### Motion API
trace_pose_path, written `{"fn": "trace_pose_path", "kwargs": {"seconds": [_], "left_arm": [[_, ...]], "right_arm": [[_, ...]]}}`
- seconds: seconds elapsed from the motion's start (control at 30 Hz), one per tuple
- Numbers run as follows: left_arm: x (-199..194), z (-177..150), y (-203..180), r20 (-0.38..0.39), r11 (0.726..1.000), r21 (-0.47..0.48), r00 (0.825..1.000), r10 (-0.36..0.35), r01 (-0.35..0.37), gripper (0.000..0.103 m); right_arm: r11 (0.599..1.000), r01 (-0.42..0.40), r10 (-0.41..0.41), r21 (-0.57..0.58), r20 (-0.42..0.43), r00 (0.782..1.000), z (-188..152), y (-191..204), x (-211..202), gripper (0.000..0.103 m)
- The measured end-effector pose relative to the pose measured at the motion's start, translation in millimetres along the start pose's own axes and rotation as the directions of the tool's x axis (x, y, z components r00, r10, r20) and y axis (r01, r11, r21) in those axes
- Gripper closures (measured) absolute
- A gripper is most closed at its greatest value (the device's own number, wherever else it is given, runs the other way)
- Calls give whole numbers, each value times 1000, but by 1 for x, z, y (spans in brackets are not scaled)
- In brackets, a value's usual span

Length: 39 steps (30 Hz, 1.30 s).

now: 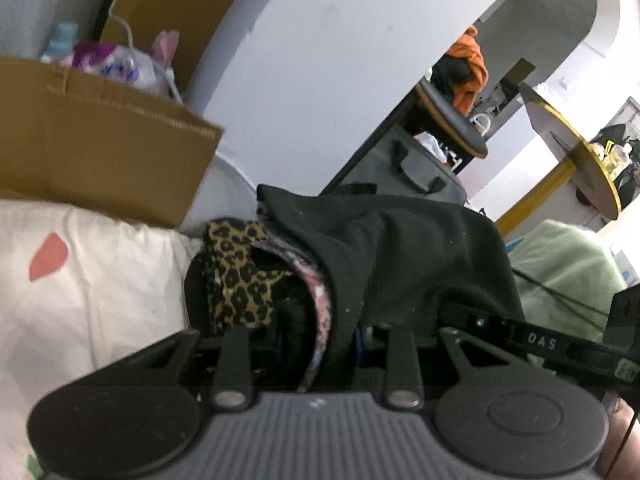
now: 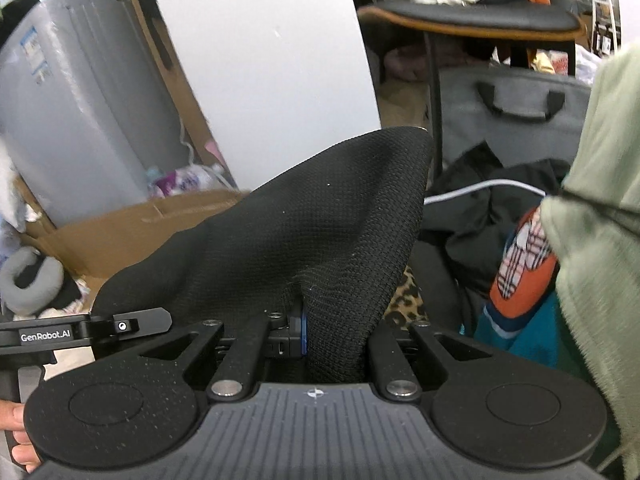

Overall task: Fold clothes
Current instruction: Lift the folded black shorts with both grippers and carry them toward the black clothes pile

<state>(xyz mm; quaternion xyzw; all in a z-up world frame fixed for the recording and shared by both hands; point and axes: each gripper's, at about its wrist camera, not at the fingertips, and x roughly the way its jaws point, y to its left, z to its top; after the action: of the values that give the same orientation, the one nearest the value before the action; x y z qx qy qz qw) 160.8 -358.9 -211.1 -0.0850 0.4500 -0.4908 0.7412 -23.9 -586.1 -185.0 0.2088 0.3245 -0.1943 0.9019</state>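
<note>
Left gripper (image 1: 320,344) closed on a bunch of cloth: black knit garment (image 1: 400,256) together with a leopard-print piece (image 1: 236,276) and a thin patterned edge (image 1: 320,300), all squeezed between the fingers, which are mostly hidden under the fabric. Black knit draped over and to the right of this claw, leopard print to its left. Further left, a white sheet with a pink spot (image 1: 80,280); above that, ahead and left, a cardboard box (image 1: 100,140) holding a plastic bag (image 1: 120,64). Right of the claw, a pale green fabric (image 1: 568,264). Far ahead, a grey bag with handles (image 1: 412,168).

Right gripper (image 2: 316,340) also pinched narrow on the same black knit garment (image 2: 304,232), which rises in a peak just ahead of the claw and falls down between the fingers; blue pad edge visible against the cloth. Right of the claw, a bit of leopard print (image 2: 408,300), then a plaid orange and teal item (image 2: 520,276), then pale green fabric (image 2: 600,220) at the edge. Ahead and left, the cardboard box (image 2: 132,232). At far left, the other gripper's arm and a hand (image 2: 16,436) on its handle.
</note>
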Motion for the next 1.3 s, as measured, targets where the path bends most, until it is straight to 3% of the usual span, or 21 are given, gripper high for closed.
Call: {"fn": "trace_pose_path", "kwargs": {"seconds": [0.3,0.7,1.3], "left_arm": [[48,-21,28,-3,997,-57,998,-60,60,71],[94,-24,43,17,984,-104,989,-146,147,71],[133,-16,61,5,983,-107,989,-149,149,71]], "right_arm": [[998,56,-57,-37,-17,998,-11,-18,35,96],[989,135,-135,-53,-6,991,-10,-37,62,96],[991,131,-131,2,-4,991,-9,-69,102,95]]}}
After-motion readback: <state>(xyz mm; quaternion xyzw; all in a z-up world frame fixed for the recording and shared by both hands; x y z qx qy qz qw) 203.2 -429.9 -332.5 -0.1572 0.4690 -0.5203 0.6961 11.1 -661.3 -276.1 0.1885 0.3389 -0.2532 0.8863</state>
